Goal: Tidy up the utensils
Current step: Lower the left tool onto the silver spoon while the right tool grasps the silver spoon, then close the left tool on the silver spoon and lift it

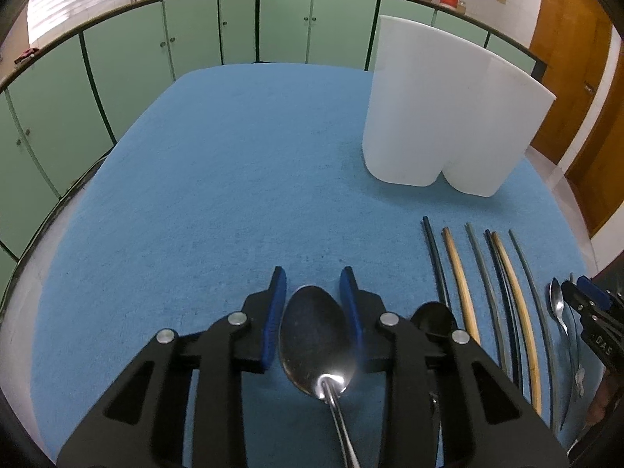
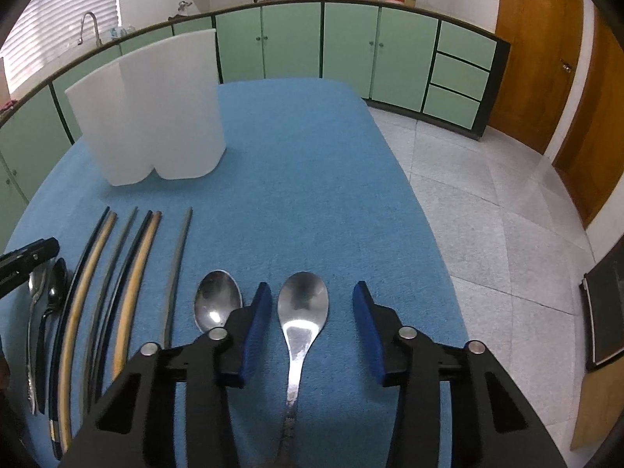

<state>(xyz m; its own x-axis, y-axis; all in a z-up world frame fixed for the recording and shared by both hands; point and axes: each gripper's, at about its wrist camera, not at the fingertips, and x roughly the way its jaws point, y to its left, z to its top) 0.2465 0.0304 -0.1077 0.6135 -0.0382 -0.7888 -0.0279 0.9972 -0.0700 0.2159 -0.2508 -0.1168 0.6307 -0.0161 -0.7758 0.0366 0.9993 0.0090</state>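
A steel spoon [image 1: 312, 335] lies on the blue cloth [image 1: 234, 175], and my left gripper [image 1: 313, 284] is shut on it, both blue pads against the sides of its bowl. In the right wrist view another steel spoon [image 2: 302, 304] lies between the fingers of my right gripper [image 2: 312, 286], which is open with a gap on each side. A third steel spoon [image 2: 216, 304] rests just left of that gripper. Several chopsticks [image 2: 117, 292] lie in a row, and a black spoon [image 1: 435, 319] sits beside my left gripper. The white two-lobed holder [image 1: 440, 117] stands upright behind the chopsticks.
The cloth's right edge drops to a tiled floor [image 2: 487, 195]. Green cabinets [image 2: 351, 46] run along the far wall, with a wooden door [image 2: 546, 58] to the right. A dark framed object [image 2: 604, 312] stands on the floor at the right.
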